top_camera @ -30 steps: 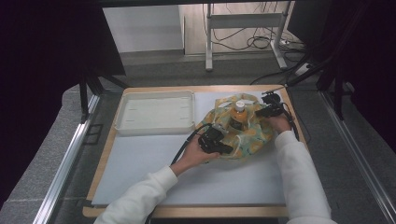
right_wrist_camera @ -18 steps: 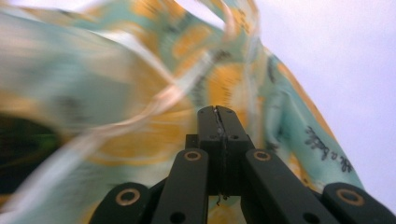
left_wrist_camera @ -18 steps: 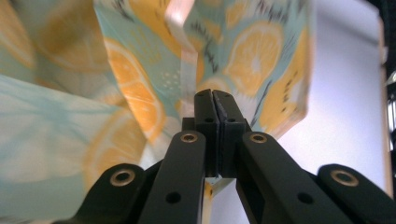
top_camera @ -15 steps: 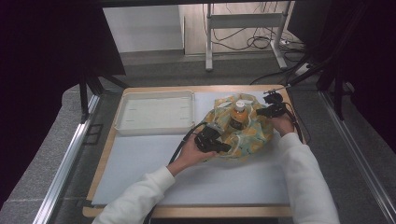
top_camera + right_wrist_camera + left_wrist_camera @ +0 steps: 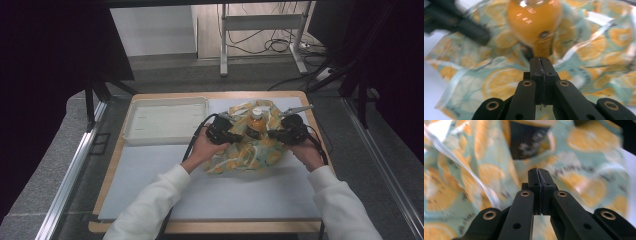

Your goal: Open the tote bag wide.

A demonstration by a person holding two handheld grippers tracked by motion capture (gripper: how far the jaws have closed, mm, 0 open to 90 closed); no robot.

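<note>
left gripper (image 5: pixel 234 136) and right gripper (image 5: pixel 276 134) both have jaws pressed together, empty, at nine and three o'clock of the orange juice bottle (image 5: pixel 255 123) standing on the orange-slice patterned cloth (image 5: pixel 250 155).

Shallow white rectangular plastic tray (image 5: pixel 165 120) sits at far-left of the light wooden tabletop (image 5: pixel 210 227), nothing in it. Tray's near edge overlaps the pale grey-white mat (image 5: pixel 210 195) covering most of the board. Table stands on grey speckled flooring (image 5: pixel 55 165) w/ metal rails (image 5: pixel 67 180) along both sides. Beyond the far edge: white metal frame legs (image 5: pixel 223 45) and a tangle of black cables (image 5: pixel 270 42) on the floor. Dark curtains (image 5: pixel 45 55) hang left & right.
</note>
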